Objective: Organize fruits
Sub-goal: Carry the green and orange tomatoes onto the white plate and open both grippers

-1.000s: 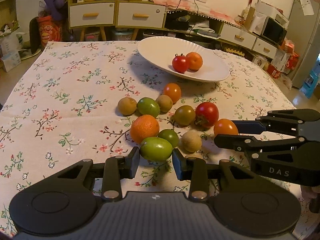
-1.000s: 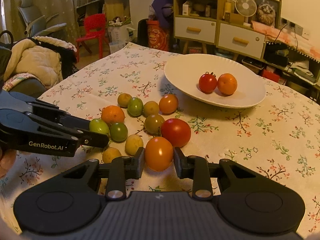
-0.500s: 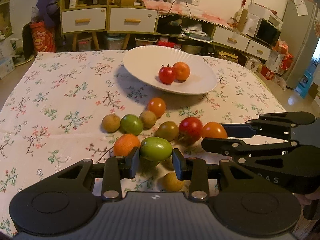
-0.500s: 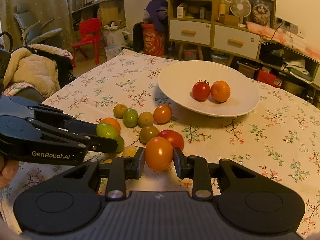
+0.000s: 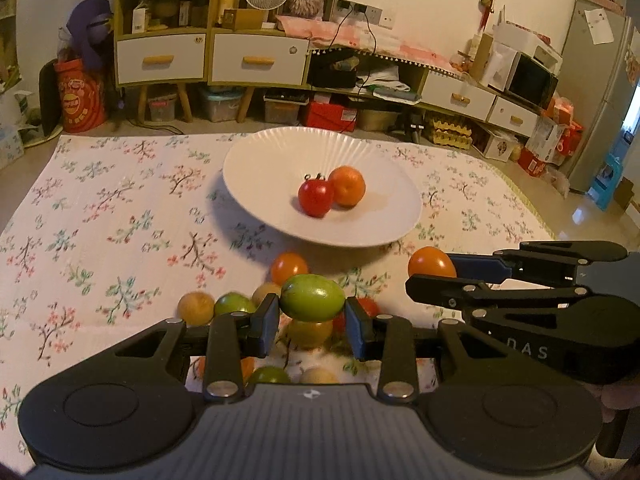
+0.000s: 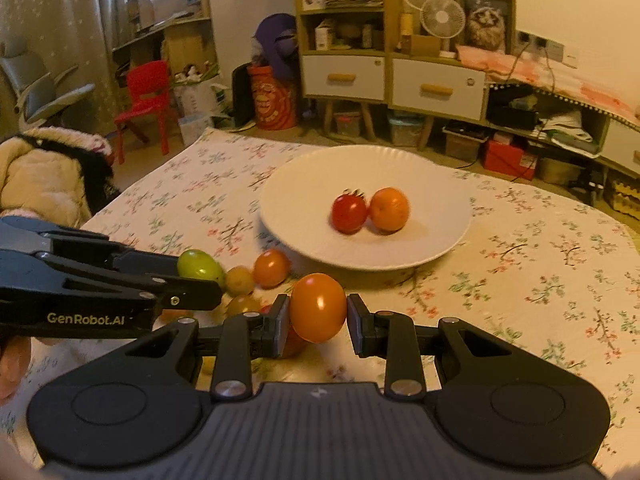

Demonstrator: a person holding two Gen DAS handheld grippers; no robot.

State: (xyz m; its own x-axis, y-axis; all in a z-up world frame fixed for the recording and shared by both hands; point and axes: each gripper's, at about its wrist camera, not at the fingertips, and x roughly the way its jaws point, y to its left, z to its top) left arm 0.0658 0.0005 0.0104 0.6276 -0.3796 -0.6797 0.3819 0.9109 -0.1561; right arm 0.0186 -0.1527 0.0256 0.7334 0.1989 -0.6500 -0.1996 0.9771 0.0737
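While the left gripper (image 5: 312,316) has its jaws clamped on a green fruit (image 5: 312,297), the right gripper (image 6: 318,320) grips an orange tomato (image 6: 318,307); both are held above the table (image 5: 100,216), near the plate (image 5: 260,168) holding a red tomato (image 5: 315,197) and an orange (image 5: 347,186).

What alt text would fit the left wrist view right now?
The left hand-held gripper holds a green fruit above loose fruits on a floral tablecloth. To its right, the right hand-held gripper holds an orange tomato; beyond, a white plate carries a red tomato and an orange.
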